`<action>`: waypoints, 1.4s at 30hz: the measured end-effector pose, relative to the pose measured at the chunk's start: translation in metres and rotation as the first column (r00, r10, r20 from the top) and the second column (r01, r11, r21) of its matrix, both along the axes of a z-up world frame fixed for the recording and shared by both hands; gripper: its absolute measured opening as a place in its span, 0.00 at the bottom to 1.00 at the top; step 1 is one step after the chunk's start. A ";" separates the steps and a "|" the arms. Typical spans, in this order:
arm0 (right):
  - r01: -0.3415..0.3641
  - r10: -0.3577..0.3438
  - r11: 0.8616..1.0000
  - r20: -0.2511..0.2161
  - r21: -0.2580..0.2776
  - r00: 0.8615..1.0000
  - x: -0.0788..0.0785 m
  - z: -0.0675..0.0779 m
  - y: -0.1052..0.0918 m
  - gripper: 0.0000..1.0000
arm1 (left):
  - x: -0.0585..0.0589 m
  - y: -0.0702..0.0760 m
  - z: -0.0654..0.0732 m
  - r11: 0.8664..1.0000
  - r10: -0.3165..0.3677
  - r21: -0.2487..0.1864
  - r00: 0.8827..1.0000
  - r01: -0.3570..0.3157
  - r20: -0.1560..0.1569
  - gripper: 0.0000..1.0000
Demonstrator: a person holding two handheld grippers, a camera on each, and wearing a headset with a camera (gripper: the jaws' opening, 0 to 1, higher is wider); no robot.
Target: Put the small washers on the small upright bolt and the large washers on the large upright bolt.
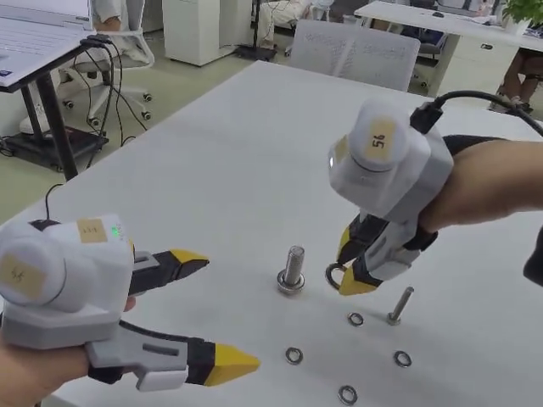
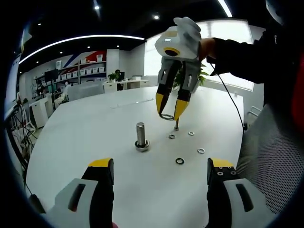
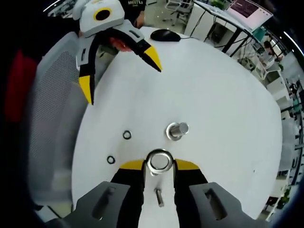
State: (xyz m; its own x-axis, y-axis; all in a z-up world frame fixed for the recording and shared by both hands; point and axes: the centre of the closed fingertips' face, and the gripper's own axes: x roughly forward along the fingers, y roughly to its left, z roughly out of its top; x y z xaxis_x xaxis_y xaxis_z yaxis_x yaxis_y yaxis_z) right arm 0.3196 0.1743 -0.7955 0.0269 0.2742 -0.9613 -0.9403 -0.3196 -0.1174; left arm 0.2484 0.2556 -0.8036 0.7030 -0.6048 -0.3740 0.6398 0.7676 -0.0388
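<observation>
Beside the large bolt [image 1: 292,270] on the white table [image 1: 237,170], the head view showed the right gripper [image 1: 344,275] pinching a large washer [image 1: 333,275], close to the bolt but apart from it. Small washers [image 1: 293,355] lay near the bolt. Left gripper view: the left gripper [image 2: 160,164] stood wide and empty, short of the bolt. Right gripper view: the washer was clamped between the fingertips, just short of the bolt.

A large silver steel bolt [image 1: 293,263] is standing upright, a seated washer [image 1: 290,287] at its base; the right tool [image 1: 348,271] is pinching a large steel washer [image 1: 333,275] beside it. Four small washers [image 1: 294,355] are lying near a small bolt [image 1: 400,305].
</observation>
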 end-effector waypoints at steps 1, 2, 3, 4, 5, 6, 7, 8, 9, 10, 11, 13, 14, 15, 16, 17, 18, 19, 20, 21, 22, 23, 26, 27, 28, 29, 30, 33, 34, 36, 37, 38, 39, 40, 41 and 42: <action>-0.003 0.003 1.000 0.003 0.000 1.000 0.000 0.001 0.001 0.24 | 0.000 0.000 0.000 1.000 0.000 0.000 1.000 0.000 0.000 0.80; -0.008 0.008 1.000 0.008 -0.001 1.000 0.000 0.003 0.002 0.24 | 0.000 0.000 0.000 1.000 0.001 0.000 1.000 -0.001 0.000 0.80; -0.011 0.011 1.000 0.012 0.000 1.000 0.000 0.005 0.003 0.24 | 0.000 0.000 0.000 1.000 0.001 -0.001 1.000 -0.001 0.000 0.80; -0.016 0.016 1.000 0.017 0.002 1.000 0.002 0.006 0.004 0.24 | 0.000 0.000 0.000 1.000 0.001 -0.001 1.000 -0.001 0.000 0.80; -0.019 0.019 1.000 0.019 0.003 1.000 0.002 0.008 0.006 0.24 | 0.000 0.000 0.000 1.000 0.001 0.000 1.000 -0.001 0.000 0.80; -0.022 0.022 1.000 0.022 0.007 1.000 0.003 0.010 0.008 0.24 | 0.000 0.000 0.000 1.000 0.001 0.000 1.000 -0.001 0.001 0.80; -0.023 0.023 1.000 0.024 0.010 0.999 0.003 0.011 0.009 0.24 | 0.000 0.000 0.000 1.000 0.001 -0.001 1.000 -0.001 0.000 0.80; -0.026 0.026 1.000 0.026 0.013 0.999 0.004 0.013 0.011 0.24 | 0.000 0.000 0.000 1.000 0.001 0.000 1.000 -0.001 0.001 0.80; -0.029 0.029 0.999 0.028 0.015 0.999 0.004 0.014 0.012 0.24 | 0.000 0.000 0.000 1.000 0.001 -0.001 1.000 -0.001 0.000 0.80; -0.034 0.034 0.999 0.032 0.016 0.999 0.005 0.015 0.014 0.24 | 0.000 0.000 0.000 1.000 0.001 -0.001 1.000 -0.001 0.001 0.80; -0.037 0.037 0.999 0.034 0.016 0.999 0.005 0.016 0.015 0.24 | 0.000 0.000 0.000 1.000 0.002 -0.001 1.000 -0.002 0.001 0.80; -0.045 0.044 0.999 0.041 0.015 0.998 0.006 0.017 0.017 0.24 | 0.000 0.001 0.000 1.000 0.003 -0.002 1.000 -0.003 0.001 0.80; -0.047 0.047 0.999 0.043 0.018 0.998 0.006 0.019 0.019 0.24 | 0.000 0.001 0.000 1.000 0.004 -0.002 1.000 -0.004 0.002 0.80; -0.049 0.048 0.999 0.043 0.020 0.998 0.006 0.020 0.020 0.24 | 0.000 0.001 0.000 1.000 0.004 -0.002 1.000 -0.004 0.002 0.80; -0.050 0.049 0.998 0.042 0.023 0.998 0.006 0.021 0.021 0.24 | 0.000 0.001 0.000 1.000 0.004 -0.003 1.000 -0.004 0.002 0.80; -0.053 0.052 0.998 0.043 0.022 0.998 0.006 0.021 0.023 0.24 | 0.000 0.001 0.000 1.000 0.004 -0.004 1.000 -0.004 0.003 0.80; -0.056 0.055 0.998 0.046 0.020 0.997 0.007 0.021 0.025 0.24 | 0.000 0.001 0.000 1.000 0.005 -0.004 1.000 -0.005 0.003 0.80; -0.060 0.059 0.998 0.049 0.018 0.997 0.008 0.021 0.026 0.24 | 0.000 0.001 0.000 1.000 0.005 -0.003 1.000 -0.005 0.003 0.80; -0.063 0.062 0.998 0.049 0.019 0.997 0.009 0.021 0.028 0.24 | 0.000 0.001 0.000 1.000 0.005 -0.004 1.000 -0.005 0.003 0.80; -0.063 0.062 0.998 0.046 0.020 0.997 0.010 0.022 0.030 0.24 | -0.001 0.000 0.000 1.000 0.004 -0.004 1.000 -0.004 0.003 0.80; -0.065 0.064 0.998 0.047 0.019 0.997 0.010 0.022 0.030 0.24 | -0.001 0.000 0.000 1.000 0.005 -0.003 1.000 -0.005 0.003 0.80; -0.070 0.069 0.997 0.051 0.015 0.996 0.012 0.022 0.031 0.24 | -0.001 0.001 0.000 1.000 0.005 -0.003 1.000 -0.005 0.004 0.80; -0.078 0.077 0.997 0.054 0.012 0.996 0.015 0.023 0.036 0.24 | -0.001 0.001 0.000 1.000 0.006 -0.003 1.000 -0.006 0.003 0.80; -0.080 0.079 0.997 0.050 0.012 0.996 0.016 0.023 0.039 0.24 | -0.001 0.001 0.000 1.000 0.007 -0.004 1.000 -0.007 0.002 0.80; -0.082 0.082 0.997 0.050 0.012 0.995 0.016 0.023 0.040 0.24 | -0.001 0.001 0.000 1.000 0.008 -0.005 1.000 -0.008 0.002 0.80; -0.085 0.085 0.996 0.050 0.011 0.995 0.017 0.022 0.041 0.24 | -0.001 0.001 -0.001 1.000 0.009 -0.003 1.000 -0.009 0.001 0.80; -0.088 0.087 0.996 0.050 0.006 0.995 0.017 0.021 0.043 0.24 | -0.001 0.001 -0.001 1.000 0.010 -0.003 1.000 -0.010 0.000 0.80; -0.096 0.096 0.995 0.051 -0.006 0.994 0.019 0.017 0.045 0.24 | -0.001 0.002 -0.001 1.000 0.015 -0.004 1.000 -0.015 0.000 0.80; -0.099 0.100 0.995 0.049 -0.008 0.994 0.019 0.016 0.046 0.24 | -0.001 0.002 -0.001 1.000 0.015 -0.004 1.000 -0.015 0.000 0.80; -0.100 0.100 0.995 0.042 -0.014 0.994 0.020 0.013 0.047 0.24 | -0.001 0.003 -0.001 1.000 0.016 -0.003 1.000 -0.016 -0.001 0.80; -0.102 0.103 0.995 0.044 -0.015 0.994 0.021 0.011 0.047 0.24 | -0.001 0.003 -0.001 1.000 0.016 -0.002 1.000 -0.016 -0.002 0.80; -0.103 0.104 0.994 0.039 -0.018 0.994 0.021 0.010 0.048 0.24 | -0.001 0.003 -0.002 1.000 0.018 -0.002 1.000 -0.018 -0.002 0.80; -0.102 0.102 0.995 0.033 -0.020 0.994 0.021 0.009 0.049 0.24 | -0.001 0.003 -0.002 1.000 0.019 -0.001 1.000 -0.019 -0.003 0.80; -0.104 0.104 0.994 0.030 -0.018 0.994 0.021 0.008 0.050 0.24 | -0.001 0.003 -0.002 1.000 0.019 -0.002 1.000 -0.019 -0.003 0.80; -0.102 0.102 0.995 0.024 -0.018 0.994 0.021 0.006 0.051 0.24 | -0.001 0.004 -0.002 1.000 0.020 -0.002 1.000 -0.020 -0.003 0.80; -0.101 0.102 0.995 0.020 -0.021 0.995 0.021 0.005 0.051 0.24 | -0.001 0.004 -0.002 1.000 0.020 -0.002 1.000 -0.020 -0.004 0.80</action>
State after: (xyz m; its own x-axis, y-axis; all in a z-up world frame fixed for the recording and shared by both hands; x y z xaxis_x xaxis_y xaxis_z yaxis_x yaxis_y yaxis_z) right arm 0.3408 0.2257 -0.7903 0.0200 0.2572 -0.9662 -0.9002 -0.4158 -0.1294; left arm 0.2474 0.2592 -0.8056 0.7132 -0.5914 -0.3761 0.6243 0.7800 -0.0428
